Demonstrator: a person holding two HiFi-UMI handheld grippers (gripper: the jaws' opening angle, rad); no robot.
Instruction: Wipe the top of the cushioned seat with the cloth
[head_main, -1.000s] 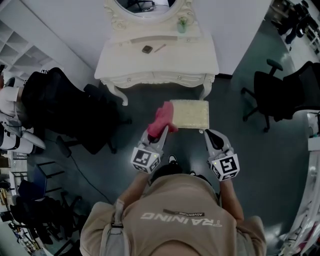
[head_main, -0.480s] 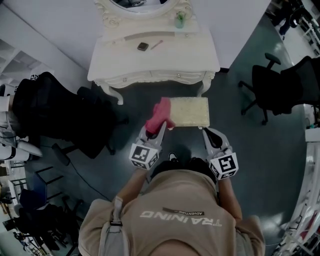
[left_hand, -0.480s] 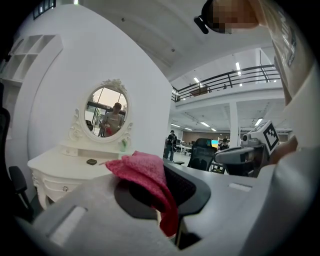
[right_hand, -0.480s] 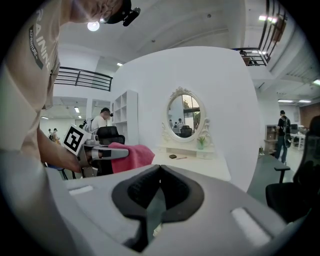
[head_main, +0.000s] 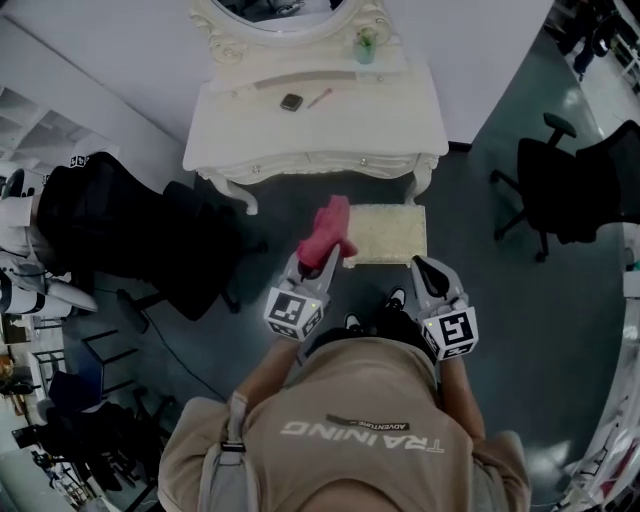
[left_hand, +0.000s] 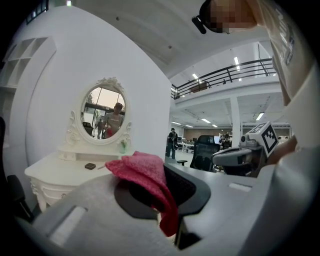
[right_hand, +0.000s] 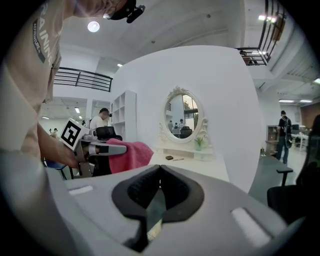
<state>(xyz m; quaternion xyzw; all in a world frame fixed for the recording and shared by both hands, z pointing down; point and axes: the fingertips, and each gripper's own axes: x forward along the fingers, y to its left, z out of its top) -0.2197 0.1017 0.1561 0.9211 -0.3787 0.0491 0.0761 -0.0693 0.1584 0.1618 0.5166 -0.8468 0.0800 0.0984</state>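
Open office hall w/ a dark grey floor (head_main: 540, 330). A white bench (head_main: 330, 125) w/ curly legs stands against a white wall, w/ an oval mirror (head_main: 290, 8) above it. On the bench lie a small dark box (head_main: 292, 101), a pen (head_main: 320, 97) and a green cup (head_main: 364, 47). A black office chair (head_main: 120, 225) sits at left, a second chair (head_main: 560, 185) at right. In front of the bench is the cushioned seat (head_main: 390, 232), pale cream and rectangular.

A person in a beige top (head_main: 350, 430) is seen from above, one tool in each hand. The left gripper (head_main: 322, 258) is clamped on a pink cloth (head_main: 328, 228), which overlaps the seat's left edge. Can't tell whether it presses on the cushion. The right gripper (head_main: 420, 262) hovers at the seat's near right corner, jaws together, nothing between them.

Left gripper view only: the cloth is bunched and draped over the jaws. Behind it are a balcony rail (left_hand: 225, 75) and people (left_hand: 172, 142) far off in the bkgd. Right gripper view only: white shelves (right_hand: 122, 115) stand left of the mirror. It also shows the left gripper side-on, w/ the cloth sticking out ahead of it.
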